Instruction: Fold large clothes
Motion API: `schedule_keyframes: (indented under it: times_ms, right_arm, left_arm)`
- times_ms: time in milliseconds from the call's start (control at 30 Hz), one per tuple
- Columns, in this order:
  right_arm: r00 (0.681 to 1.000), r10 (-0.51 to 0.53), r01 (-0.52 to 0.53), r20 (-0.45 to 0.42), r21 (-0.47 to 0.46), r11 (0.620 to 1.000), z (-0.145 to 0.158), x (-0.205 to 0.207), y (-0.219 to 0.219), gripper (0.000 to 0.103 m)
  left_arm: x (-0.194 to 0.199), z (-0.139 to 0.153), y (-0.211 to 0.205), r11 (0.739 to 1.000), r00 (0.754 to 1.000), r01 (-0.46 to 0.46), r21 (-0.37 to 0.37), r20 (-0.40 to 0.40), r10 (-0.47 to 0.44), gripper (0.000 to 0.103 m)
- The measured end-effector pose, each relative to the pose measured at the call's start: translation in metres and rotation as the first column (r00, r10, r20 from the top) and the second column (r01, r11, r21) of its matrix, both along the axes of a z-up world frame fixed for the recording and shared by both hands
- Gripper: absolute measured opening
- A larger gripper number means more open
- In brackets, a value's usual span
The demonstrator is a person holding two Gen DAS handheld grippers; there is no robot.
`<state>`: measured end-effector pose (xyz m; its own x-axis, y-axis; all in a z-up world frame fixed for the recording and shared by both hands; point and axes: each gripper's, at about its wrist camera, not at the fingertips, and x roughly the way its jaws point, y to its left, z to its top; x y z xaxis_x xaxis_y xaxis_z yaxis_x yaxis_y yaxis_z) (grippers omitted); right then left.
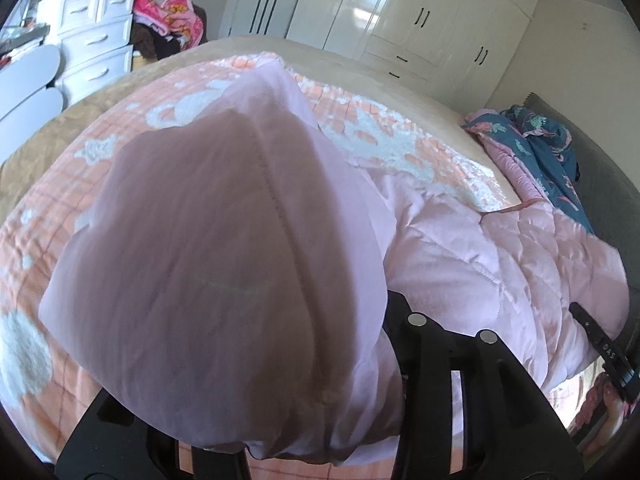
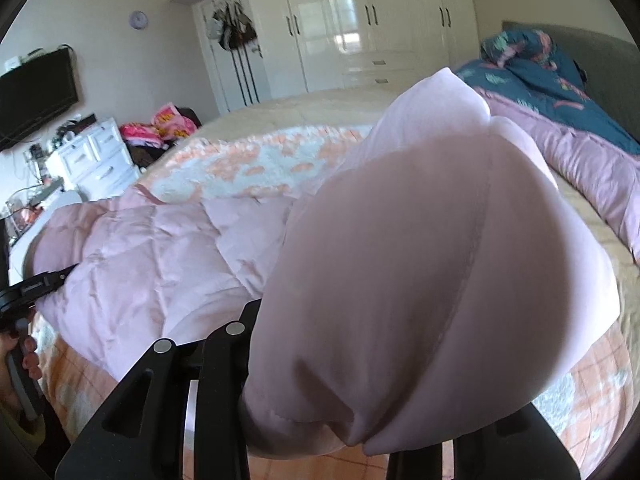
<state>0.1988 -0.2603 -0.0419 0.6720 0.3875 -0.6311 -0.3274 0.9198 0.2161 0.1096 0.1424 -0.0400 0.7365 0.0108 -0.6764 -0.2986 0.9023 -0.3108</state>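
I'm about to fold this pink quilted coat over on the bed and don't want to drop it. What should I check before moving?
1. Left gripper holds the pink coat: ok, fabric bulges from between its fingers.
2. Right gripper holds the coat: ok, a fold is bunched in it.
3. Grip depth: cannot tell, fabric hides the fingertips.
4. Landing area on the peach blanket: ok, flat beyond the coat.
5. Blue floral quilt out of the way: ok, it lies by the headboard.
6. Coat lying smooth: not ok, it is rumpled between the grippers.
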Motion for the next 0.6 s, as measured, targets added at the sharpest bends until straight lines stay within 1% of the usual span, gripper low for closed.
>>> schedule_keyframes:
  times_ms: [33, 100, 133, 233, 267, 333, 367, 400, 433, 467, 500, 600]
  right_arm:
    - [0.999, -0.018, 0.018, -0.043, 0.009, 1.0, -0.008, 0.006, -0.002, 0.033]
    - [0.994, -0.044, 0.047, -0.098, 0.026, 0.999, -0.02, 0.012, -0.007, 0.035]
    - [0.99, -0.06, 0.066, -0.128, 0.05, 0.997, -0.026, 0.015, -0.012, 0.037]
    - [0.984, -0.078, 0.091, -0.161, 0.074, 0.993, -0.035, 0.015, -0.013, 0.043]
    - [0.981, -0.086, 0.102, -0.175, 0.083, 0.991, -0.037, 0.014, -0.015, 0.045]
    - [0.967, -0.118, 0.145, -0.225, 0.109, 0.983, -0.042, 0.015, -0.02, 0.053]
    - [0.961, -0.127, 0.161, -0.245, 0.124, 0.979, -0.044, 0.015, -0.025, 0.055]
    - [0.954, -0.138, 0.181, -0.266, 0.143, 0.973, -0.046, 0.012, -0.031, 0.065]
    - [0.945, -0.157, 0.207, -0.287, 0.152, 0.966, -0.049, 0.011, -0.035, 0.081]
    - [0.936, -0.184, 0.237, -0.3, 0.149, 0.96, -0.05, 0.007, -0.04, 0.088]
    - [0.936, -0.186, 0.243, -0.298, 0.166, 0.956, -0.048, 0.001, -0.045, 0.092]
    - [0.94, -0.201, 0.257, -0.275, 0.184, 0.949, -0.041, -0.016, -0.053, 0.094]
  left_arm:
    - [-0.001, -0.002, 0.0, 1.0, 1.0, 0.0, 0.0, -0.003, 0.0, 0.034]
    - [-0.002, -0.008, 0.001, 1.0, 1.0, -0.004, -0.007, -0.009, 0.004, 0.035]
    - [-0.004, -0.011, 0.001, 1.0, 1.0, -0.007, -0.014, -0.011, 0.007, 0.037]
    - [-0.006, -0.017, 0.001, 1.0, 1.0, -0.012, -0.019, -0.023, 0.011, 0.039]
    - [-0.008, -0.018, 0.003, 0.999, 1.0, -0.016, -0.034, -0.025, 0.015, 0.04]
    - [-0.009, -0.02, 0.003, 0.999, 0.999, -0.018, -0.046, -0.028, 0.017, 0.041]
    - [-0.01, -0.021, 0.003, 0.999, 0.999, -0.019, -0.049, -0.03, 0.017, 0.042]
    - [-0.011, -0.021, 0.002, 0.998, 0.999, -0.02, -0.052, -0.03, 0.018, 0.042]
    - [-0.012, -0.021, 0.003, 0.998, 0.999, -0.021, -0.054, -0.031, 0.019, 0.042]
    - [-0.013, -0.022, 0.003, 0.998, 0.999, -0.022, -0.058, -0.031, 0.02, 0.043]
    - [-0.014, -0.022, 0.002, 0.998, 0.999, -0.023, -0.061, -0.03, 0.021, 0.043]
    - [-0.015, -0.022, 0.002, 0.998, 0.999, -0.023, -0.061, -0.025, 0.021, 0.044]
